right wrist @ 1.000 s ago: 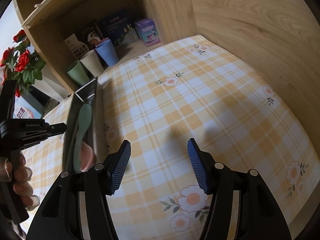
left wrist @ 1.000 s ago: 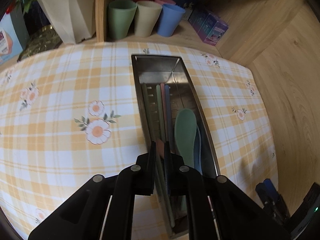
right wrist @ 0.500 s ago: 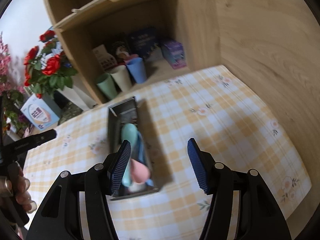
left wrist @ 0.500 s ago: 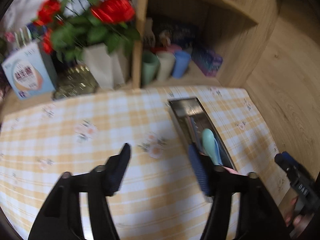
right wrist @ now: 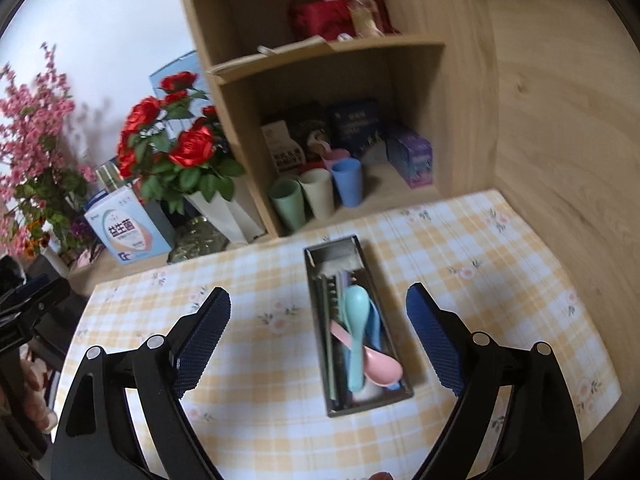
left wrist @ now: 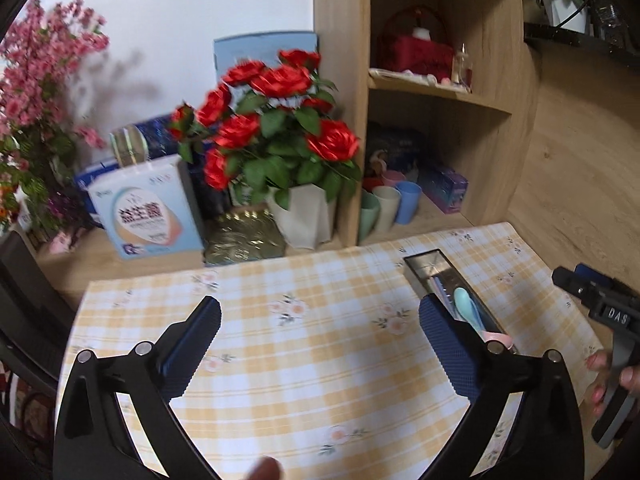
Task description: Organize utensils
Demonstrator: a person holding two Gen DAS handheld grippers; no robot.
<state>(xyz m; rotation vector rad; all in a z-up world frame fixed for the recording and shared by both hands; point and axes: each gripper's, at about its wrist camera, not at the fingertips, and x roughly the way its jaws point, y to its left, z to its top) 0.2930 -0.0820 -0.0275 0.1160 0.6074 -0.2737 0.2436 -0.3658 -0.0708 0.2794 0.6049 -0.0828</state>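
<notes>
A long metal tray (right wrist: 403, 392) lies on the yellow checked tablecloth (right wrist: 260, 420) and holds the utensils: a teal spoon (right wrist: 356, 320), a pink spoon (right wrist: 380, 364), a blue one beneath and several chopsticks (right wrist: 328, 320). My right gripper (right wrist: 318, 320) hangs above the tray, its jaws opening wide with nothing held between them. In the left wrist view the tray (left wrist: 430, 258) sits to the right, partly behind one blue pad. My left gripper (left wrist: 320, 328) is over bare cloth, jaws opening, nothing between them. The other gripper (left wrist: 600, 308) and a hand show at the right edge.
A wooden shelf unit (right wrist: 332, 60) stands behind the table, with three cups (right wrist: 316, 196) and boxes on its lower level. A vase of red roses (left wrist: 280, 128), a white-blue box (left wrist: 146, 208) and pink blossoms (left wrist: 36, 80) stand at the back left. A wooden wall (right wrist: 560, 120) closes the right side.
Both grippers rose and drew back from the table. The left one let go of the chopsticks in the tray and opened wide; the right one opened wider too.
</notes>
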